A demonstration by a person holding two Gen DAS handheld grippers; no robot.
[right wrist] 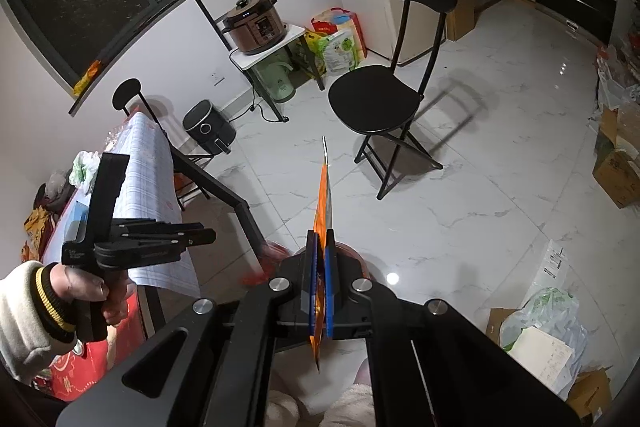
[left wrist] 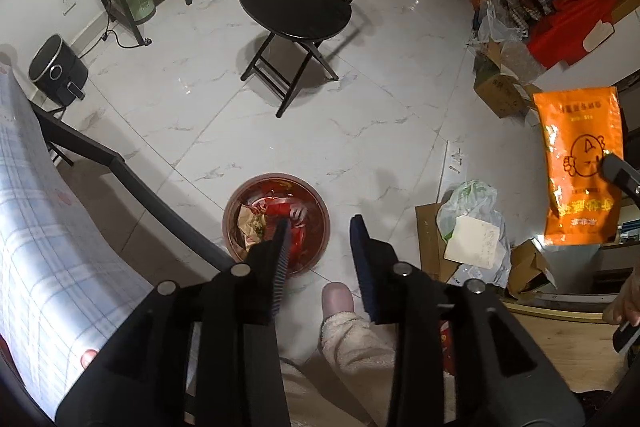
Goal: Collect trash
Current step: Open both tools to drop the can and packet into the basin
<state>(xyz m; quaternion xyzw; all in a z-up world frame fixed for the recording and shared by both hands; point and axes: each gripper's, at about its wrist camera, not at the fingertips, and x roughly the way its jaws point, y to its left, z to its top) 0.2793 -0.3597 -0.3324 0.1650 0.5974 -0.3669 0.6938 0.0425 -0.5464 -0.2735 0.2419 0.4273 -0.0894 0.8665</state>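
The right gripper (right wrist: 320, 291) has its jaws clamped on an orange snack bag (left wrist: 580, 171), which it holds up in the air edge-on, above the white tiled floor (left wrist: 380, 131). The left gripper (left wrist: 320, 251) hangs with its jaws apart and nothing between them, over a round brown bin (left wrist: 316, 203) standing on the floor, with red wrappers (left wrist: 288, 211) inside. A black folding chair (right wrist: 380, 99) stands well apart. The desk (right wrist: 148, 155), under a checked cloth, is on the left.

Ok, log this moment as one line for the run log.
left tool: open, above trash bin | right tool: shut on orange wrapper | wrapper not yet in bin
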